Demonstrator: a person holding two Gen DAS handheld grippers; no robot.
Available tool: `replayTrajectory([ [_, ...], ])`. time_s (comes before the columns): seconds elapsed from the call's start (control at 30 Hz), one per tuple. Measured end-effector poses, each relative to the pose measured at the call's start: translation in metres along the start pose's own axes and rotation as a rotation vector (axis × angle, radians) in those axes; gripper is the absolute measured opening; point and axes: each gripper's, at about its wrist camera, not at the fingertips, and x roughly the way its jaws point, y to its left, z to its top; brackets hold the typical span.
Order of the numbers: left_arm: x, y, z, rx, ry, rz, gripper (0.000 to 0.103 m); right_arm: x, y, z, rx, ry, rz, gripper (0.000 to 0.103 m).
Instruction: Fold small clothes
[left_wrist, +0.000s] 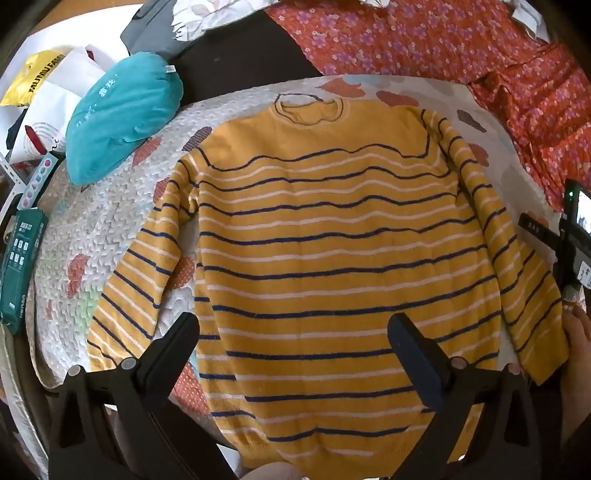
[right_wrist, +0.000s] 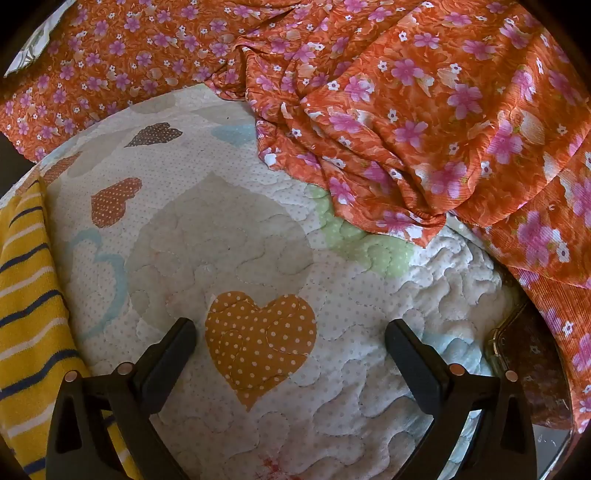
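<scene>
Two claws, both spread wide, nothing between the fingers of either.

Biggest item: quilted pad (left_wrist: 110, 229) with heart patches, lying under both claws and carrying the work. Orange floral cloth (right_wrist: 424, 110) is bunched ahead and to the right of the right claw (right_wrist: 291, 343), its edge lapping onto the pad. In the left view it sits far ahead-right of the left claw (left_wrist: 295, 339).

Yellow striped sweater (left_wrist: 325, 240) lies flat on the pad, straight ahead of and beneath the left claw, neck at the far end, hem nearest the claw, sleeves angled out down each side. Both left fingers hang over the lower body of the sweater; can't tell if they touch it. From the right claw, one sleeve shows just beside its left finger (right_wrist: 170, 354), at the picture's left edge.

Teal cushion (left_wrist: 122, 118) sits ahead-left of the left claw, at the pad's far-left edge. Green box (left_wrist: 20, 266) is further left, off the pad. Orange dotted heart patch (right_wrist: 258, 339) lies between the right claw's fingers.
</scene>
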Motion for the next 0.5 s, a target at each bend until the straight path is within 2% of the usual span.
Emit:
replayTrajectory([
  [0.03, 0.001, 0.000, 0.000, 0.001, 0.000, 0.000, 0.102, -0.001, -0.001, 0.000, 0.007, -0.021, 0.006, 0.103],
  [0.23, 0.012, -0.007, -0.012, 0.021, 0.041, 0.005, 0.102, -0.001, 0.001, 0.000, -0.010, -0.023, -0.016, 0.103],
  [0.5, 0.050, -0.016, -0.025, 0.026, 0.148, 0.012, 0.102, -0.001, 0.001, 0.000, -0.008, -0.022, -0.014, 0.103],
])
